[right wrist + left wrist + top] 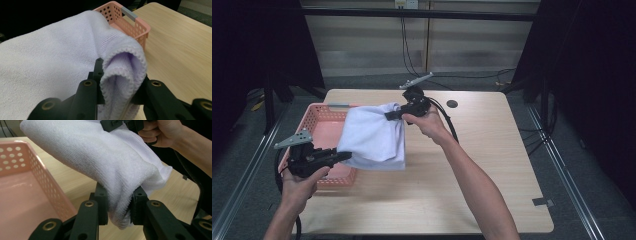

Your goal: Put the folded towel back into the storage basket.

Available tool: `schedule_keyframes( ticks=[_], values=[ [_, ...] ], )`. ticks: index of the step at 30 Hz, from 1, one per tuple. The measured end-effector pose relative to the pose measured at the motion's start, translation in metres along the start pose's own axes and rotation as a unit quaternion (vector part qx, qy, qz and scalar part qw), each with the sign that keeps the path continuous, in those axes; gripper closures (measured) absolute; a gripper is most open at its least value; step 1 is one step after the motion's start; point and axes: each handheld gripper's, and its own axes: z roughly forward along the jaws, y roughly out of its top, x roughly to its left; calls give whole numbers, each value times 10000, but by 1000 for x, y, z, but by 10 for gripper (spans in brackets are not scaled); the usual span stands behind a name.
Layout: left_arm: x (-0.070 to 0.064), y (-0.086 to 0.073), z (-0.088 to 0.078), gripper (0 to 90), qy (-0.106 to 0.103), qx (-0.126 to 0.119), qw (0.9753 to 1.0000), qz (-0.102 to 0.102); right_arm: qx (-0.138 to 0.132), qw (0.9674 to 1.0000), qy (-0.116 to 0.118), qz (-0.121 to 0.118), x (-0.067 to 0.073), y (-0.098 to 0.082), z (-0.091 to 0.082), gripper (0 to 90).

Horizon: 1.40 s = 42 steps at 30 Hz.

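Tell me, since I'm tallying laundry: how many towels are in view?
1: a white towel, folded, held up between the left gripper and right gripper, partly over the pink basket. Its folds could hide another.

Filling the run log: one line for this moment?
left tool: shut on towel | right tool: shut on towel | towel: folded, held above basket edge

Soft overhead light falls evenly on my table, with black surroundings at both sides. The white towel throws a faint shadow beneath itself. My close gripper views are sharp on the terry weave, softer behind, without glare.
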Motion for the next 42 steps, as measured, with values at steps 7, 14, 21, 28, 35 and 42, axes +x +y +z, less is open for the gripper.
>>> schedule_keyframes(
  ticks=[7,14,21,28,35,42],
  values=[
    [15,3,-16,732,145,-177,9997,-112,-22,10000,81,-3,5,15,15,719],
    [27,-2,-27,737,399,-118,9990,-183,41,9999,117,24,6,24,34,720],
    [43,0,-46,741,627,-144,9975,-293,136,9998,107,30,17,49,55,721],
    [70,-5,-63,742,861,-111,9952,-458,280,9996,95,21,24,66,85,721],
    [88,-10,-82,743,1071,-127,9923,-614,343,9994,54,0,37,81,110,723],
    [103,-22,-88,744,1356,42,9875,-799,320,9994,-16,138,42,72,136,723]
  ],
)
